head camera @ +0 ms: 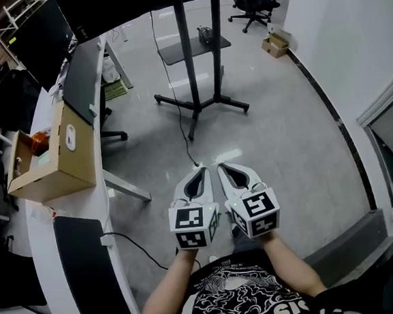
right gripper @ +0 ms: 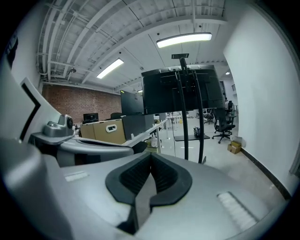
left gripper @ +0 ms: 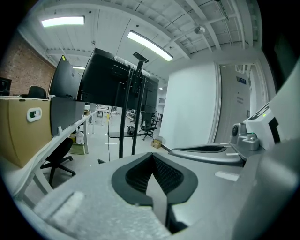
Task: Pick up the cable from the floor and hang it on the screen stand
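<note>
A person holds the left gripper [head camera: 197,179] and right gripper [head camera: 233,174] side by side over the floor [head camera: 283,131], both pairs of jaws pressed together and gripping nothing. The thin black cable [head camera: 184,137] lies on the floor, running from beside the screen stand [head camera: 199,105] to just ahead of the grippers.
</note>
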`<state>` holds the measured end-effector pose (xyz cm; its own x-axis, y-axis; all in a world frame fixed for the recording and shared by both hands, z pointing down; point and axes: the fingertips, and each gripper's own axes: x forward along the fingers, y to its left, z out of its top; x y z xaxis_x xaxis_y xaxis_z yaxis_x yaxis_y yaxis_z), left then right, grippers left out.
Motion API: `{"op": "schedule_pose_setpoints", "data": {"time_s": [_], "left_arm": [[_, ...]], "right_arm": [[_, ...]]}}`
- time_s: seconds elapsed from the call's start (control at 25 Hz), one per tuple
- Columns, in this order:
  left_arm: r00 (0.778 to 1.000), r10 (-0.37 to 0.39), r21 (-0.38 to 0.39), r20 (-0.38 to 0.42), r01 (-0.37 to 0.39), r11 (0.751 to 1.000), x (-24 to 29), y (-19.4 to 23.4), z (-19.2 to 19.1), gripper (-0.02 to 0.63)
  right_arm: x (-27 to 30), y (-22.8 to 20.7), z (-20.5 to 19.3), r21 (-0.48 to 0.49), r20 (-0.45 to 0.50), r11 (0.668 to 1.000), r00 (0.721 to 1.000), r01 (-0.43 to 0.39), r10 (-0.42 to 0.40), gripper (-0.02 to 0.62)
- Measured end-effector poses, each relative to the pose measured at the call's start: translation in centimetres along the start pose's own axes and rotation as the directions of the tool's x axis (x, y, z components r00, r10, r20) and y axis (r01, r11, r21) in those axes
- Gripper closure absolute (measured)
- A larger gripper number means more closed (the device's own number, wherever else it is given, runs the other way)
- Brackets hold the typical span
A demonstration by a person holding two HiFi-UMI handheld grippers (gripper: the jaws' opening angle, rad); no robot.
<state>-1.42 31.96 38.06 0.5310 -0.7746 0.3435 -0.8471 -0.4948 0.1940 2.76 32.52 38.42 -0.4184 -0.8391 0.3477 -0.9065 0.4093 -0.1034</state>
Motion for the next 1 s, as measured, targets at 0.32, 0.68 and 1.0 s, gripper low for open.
{"op": "schedule_pose_setpoints", "data": {"time_s": [0.32,0.68,1.0], "left_arm": [[0.998,0.058,-0.008,-0.011,-0.058,0.998,6.3,0.8,1.5,0.612],[0.99,0.136,-0.018,-0.035,-0.137,0.99,13.2,1.4,2.8,0.612],[0.977,0.188,-0.005,-0.099,-0.189,0.982,16.2,2.0,1.8,0.612]], "right_arm": [[4.2,-4.8,0.7,0.009,-0.055,0.997,0.996,-0.073,0.073,0.591],[8.5,-10.4,1.3,-0.002,-0.088,0.987,0.983,-0.162,0.161,0.591],[11.2,-12.2,0.8,0.018,-0.101,0.974,0.969,-0.225,0.225,0.591]]}}
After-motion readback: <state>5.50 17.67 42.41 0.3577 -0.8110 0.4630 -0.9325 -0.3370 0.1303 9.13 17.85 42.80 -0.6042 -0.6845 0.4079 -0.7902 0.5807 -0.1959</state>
